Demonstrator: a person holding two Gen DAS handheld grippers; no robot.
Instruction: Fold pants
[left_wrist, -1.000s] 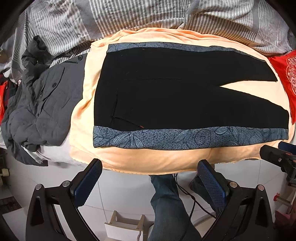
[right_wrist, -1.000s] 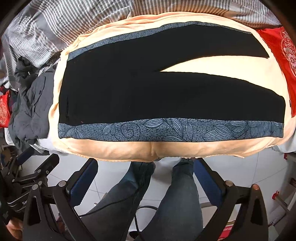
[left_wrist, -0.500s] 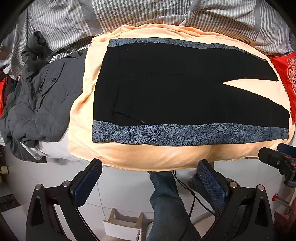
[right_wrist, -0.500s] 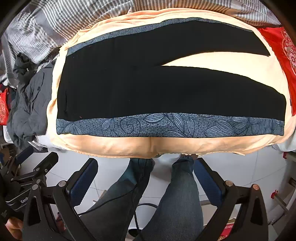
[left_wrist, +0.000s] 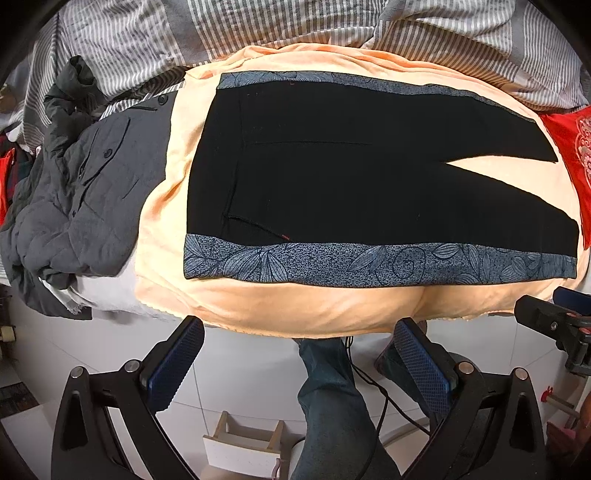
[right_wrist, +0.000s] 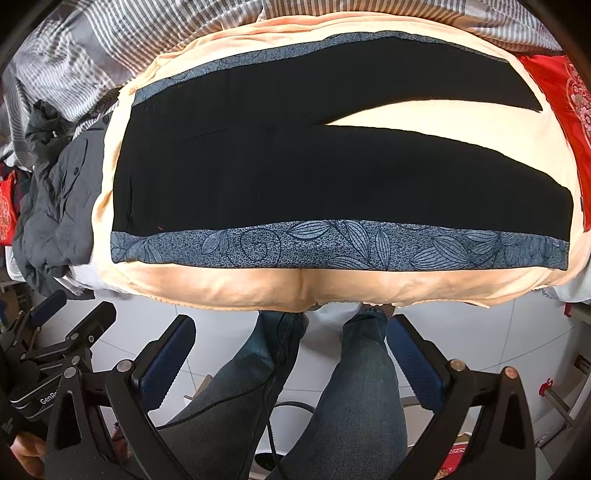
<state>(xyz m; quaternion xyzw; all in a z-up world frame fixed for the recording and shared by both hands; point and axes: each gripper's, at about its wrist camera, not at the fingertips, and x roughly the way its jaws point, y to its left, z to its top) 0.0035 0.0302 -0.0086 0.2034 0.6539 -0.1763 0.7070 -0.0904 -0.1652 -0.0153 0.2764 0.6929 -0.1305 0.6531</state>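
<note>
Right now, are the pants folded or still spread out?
Spread flat. The pants lie open on the peach blanket, both legs apart in a V toward the right, patterned side bands showing on both edges. No fold made yet.

We are wearing blue denim jeans (right_wrist: 354, 398), faded at the knees. We are carrying a left gripper (left_wrist: 299, 363) and a right gripper (right_wrist: 291, 360), both having black angular frames, silver screws and dark blue cross-hatched pads (left_wrist: 421, 363). A thin black cable (right_wrist: 229, 402) is trailing across our leg.
</note>
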